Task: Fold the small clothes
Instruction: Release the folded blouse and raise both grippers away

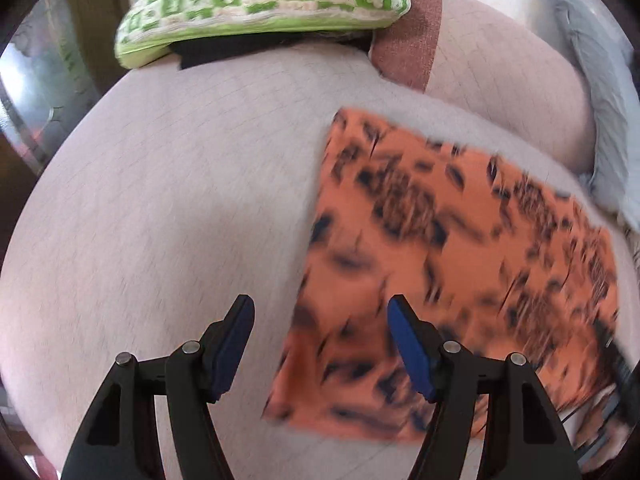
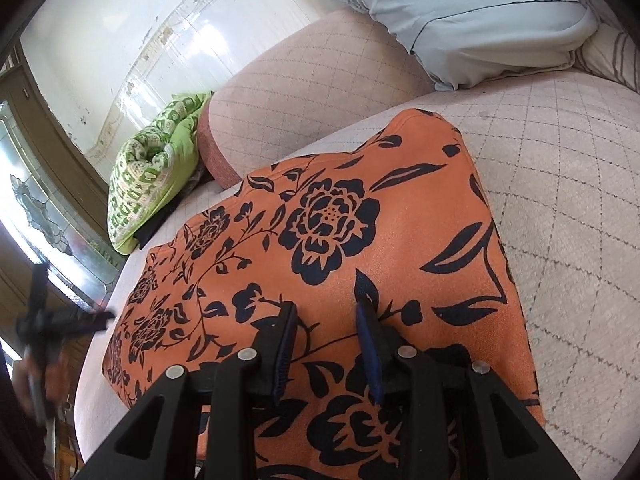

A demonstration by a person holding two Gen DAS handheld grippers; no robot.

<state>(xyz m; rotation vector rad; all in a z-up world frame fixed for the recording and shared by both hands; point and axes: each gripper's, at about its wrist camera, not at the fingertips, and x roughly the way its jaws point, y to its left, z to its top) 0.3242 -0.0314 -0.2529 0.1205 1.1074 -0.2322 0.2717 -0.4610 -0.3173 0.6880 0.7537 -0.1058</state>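
An orange garment with a black flower print [image 2: 360, 232] lies spread flat on the pale quilted sofa seat [image 2: 560, 208], folded into a rough rectangle with its far corner near the backrest cushion [image 2: 304, 92].

The right gripper [image 2: 326, 316] hangs low over the near part of this cloth. Its blue-padded fingers [image 2: 366, 332] stand a modest way apart, and the printed fabric shows plainly in the gap between them; I cannot tell whether the tips touch the cloth, but nothing is pinched.

The left gripper [image 1: 320, 312] is over the cloth's left edge. Its jaws stand wide apart and hold nothing: the left finger [image 1: 236, 344] is above bare seat, the right finger above the orange print, so the garment's edge runs through the gap. That view is smeared, and the pattern there is only dark streaks. From the right wrist view, the left gripper appears as a dark blur beyond the seat's left end, with a hand [image 2: 36, 376] behind it.

A green-and-white patterned quilt [image 1: 256, 4] is bundled at the far end of the sofa, on top of something black. A pale blue pillow [image 2: 472, 12] rests on the backrest at the other end.
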